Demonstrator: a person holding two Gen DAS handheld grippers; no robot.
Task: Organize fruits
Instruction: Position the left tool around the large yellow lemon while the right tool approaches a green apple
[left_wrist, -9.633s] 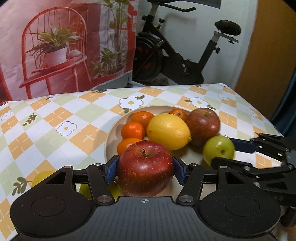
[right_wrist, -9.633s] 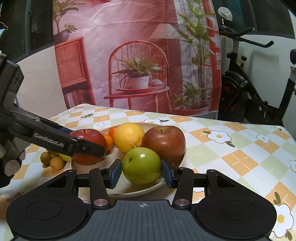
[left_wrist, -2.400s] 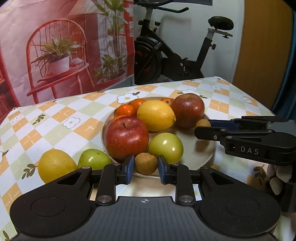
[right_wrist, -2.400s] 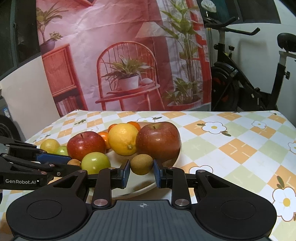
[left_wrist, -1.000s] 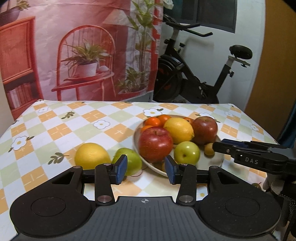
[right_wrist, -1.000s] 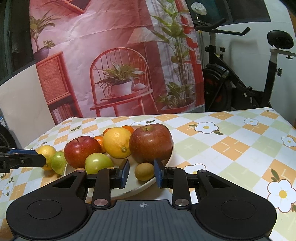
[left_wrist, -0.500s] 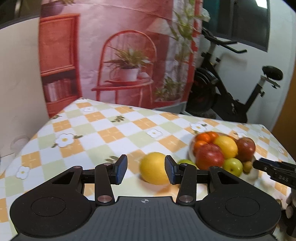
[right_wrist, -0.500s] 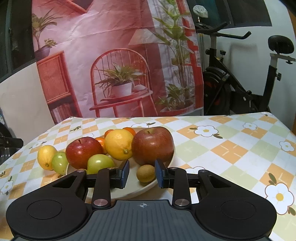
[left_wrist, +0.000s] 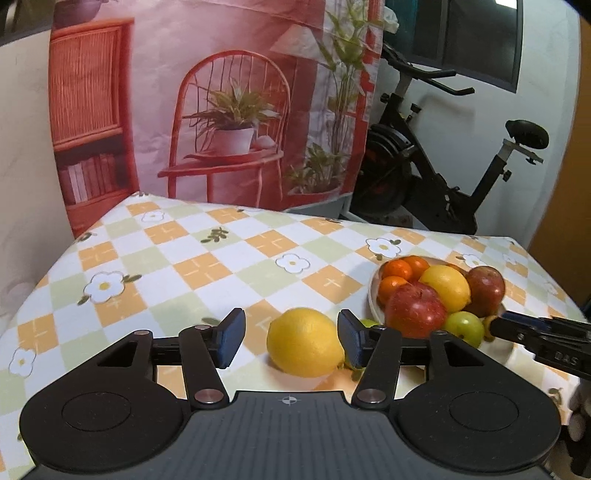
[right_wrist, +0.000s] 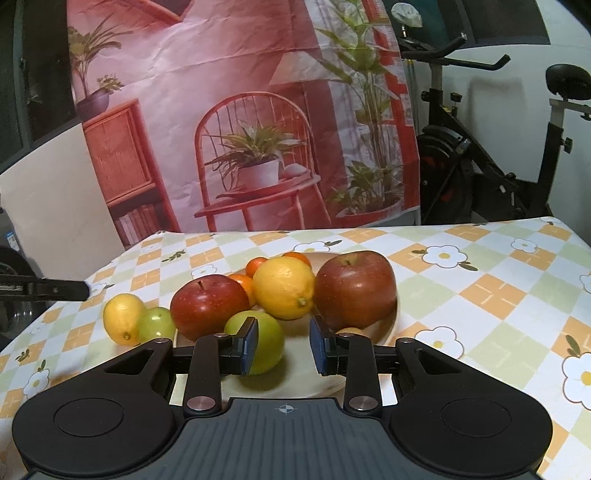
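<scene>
A loose yellow lemon (left_wrist: 304, 347) lies on the checked tablecloth, just past my left gripper (left_wrist: 291, 339). Its jaws are opening, and the pads stand clear of the lemon. A green apple (right_wrist: 155, 325) sits right beside that lemon (right_wrist: 122, 317). The beige plate (right_wrist: 384, 328) holds a red apple (right_wrist: 208, 304), a dark red apple (right_wrist: 354, 288), a lemon (right_wrist: 284, 286), a green apple (right_wrist: 266, 339), mandarins (left_wrist: 397, 271) and a small brown fruit, mostly hidden. My right gripper (right_wrist: 284, 347) hovers at the plate's near rim, jaws drawn close with nothing between them.
A printed backdrop (left_wrist: 221, 110) hangs behind the table, and an exercise bike (left_wrist: 443, 177) stands at the back right. The table's left edge (left_wrist: 48, 273) is near the left gripper. The right gripper's fingers (left_wrist: 517, 328) reach in from the right beside the plate.
The left gripper swung left, away from the plate, to face the loose lemon, and its jaws widened. The right gripper drew back a little; the small brown fruit now hides behind its finger.
</scene>
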